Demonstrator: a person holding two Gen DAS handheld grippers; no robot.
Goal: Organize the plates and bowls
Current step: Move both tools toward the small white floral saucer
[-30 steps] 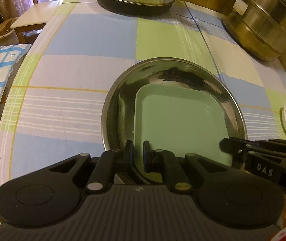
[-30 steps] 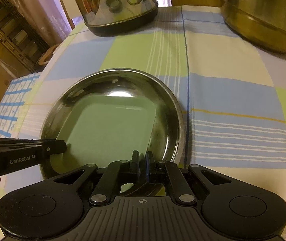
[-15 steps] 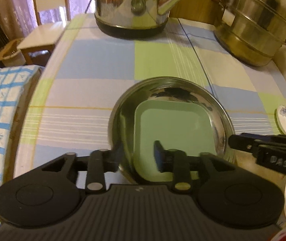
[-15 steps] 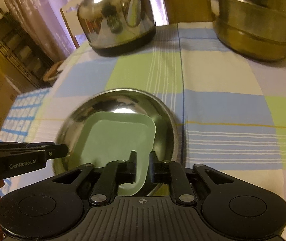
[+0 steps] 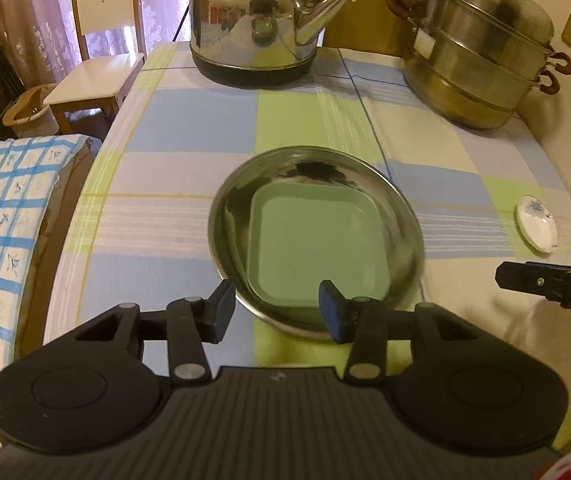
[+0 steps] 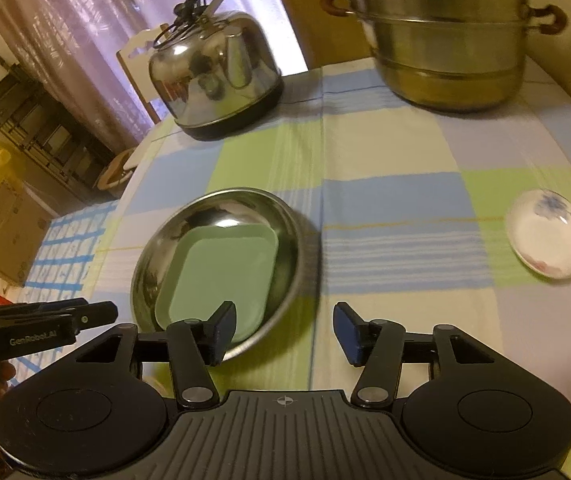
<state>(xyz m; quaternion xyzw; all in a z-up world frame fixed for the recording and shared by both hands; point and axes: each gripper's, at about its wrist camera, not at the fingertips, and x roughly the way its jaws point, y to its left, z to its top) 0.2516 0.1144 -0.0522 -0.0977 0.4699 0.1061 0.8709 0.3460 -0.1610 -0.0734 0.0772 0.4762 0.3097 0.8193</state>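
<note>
A round steel plate (image 5: 229,216) (image 6: 293,236) lies on the checked tablecloth with a square green plate (image 5: 317,240) (image 6: 221,272) resting inside it. My left gripper (image 5: 277,310) is open and empty, just above the steel plate's near rim. My right gripper (image 6: 283,330) is open and empty, near the plate's right near rim. A small white saucer with a blue flower (image 5: 535,224) (image 6: 547,238) lies to the right, apart from both grippers.
A steel kettle (image 5: 261,24) (image 6: 213,76) stands at the table's back. A stacked steel steamer pot (image 5: 481,52) (image 6: 445,36) stands at the back right. A chair (image 5: 101,40) and a blue checked cloth (image 5: 1,240) are off the left edge.
Both grippers were shut on the near rims of the plates. They have opened, let go and pulled back and up. The plates stay on the table.
</note>
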